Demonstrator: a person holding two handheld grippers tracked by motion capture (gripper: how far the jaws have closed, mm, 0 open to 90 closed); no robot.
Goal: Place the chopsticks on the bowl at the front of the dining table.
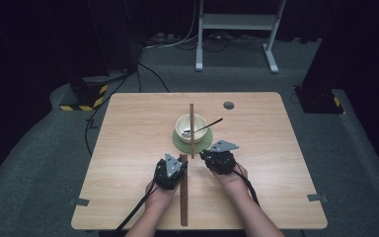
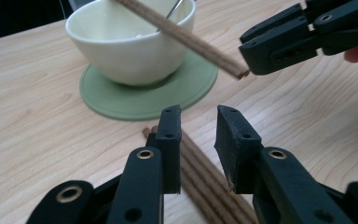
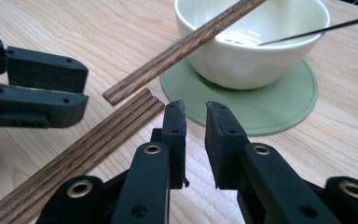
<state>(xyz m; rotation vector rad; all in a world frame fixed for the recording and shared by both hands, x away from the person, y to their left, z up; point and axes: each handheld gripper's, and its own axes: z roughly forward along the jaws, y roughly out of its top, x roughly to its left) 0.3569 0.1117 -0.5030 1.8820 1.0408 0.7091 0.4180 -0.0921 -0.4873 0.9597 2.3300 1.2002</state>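
Note:
A cream bowl stands on a green coaster at mid-table. A wooden chopstick lies across its rim, and a dark-handled spoon rests inside. Several more chopsticks lie bundled on the table, pointing at the coaster. My left gripper hovers open over the bundle's far end. My right gripper is just right of it, jaws narrowly apart with nothing between them.
The wooden table has a round hole near its back edge. Beyond it a white metal stand and cables lie on grey carpet. Black-and-yellow weighted bases sit at the back left and right.

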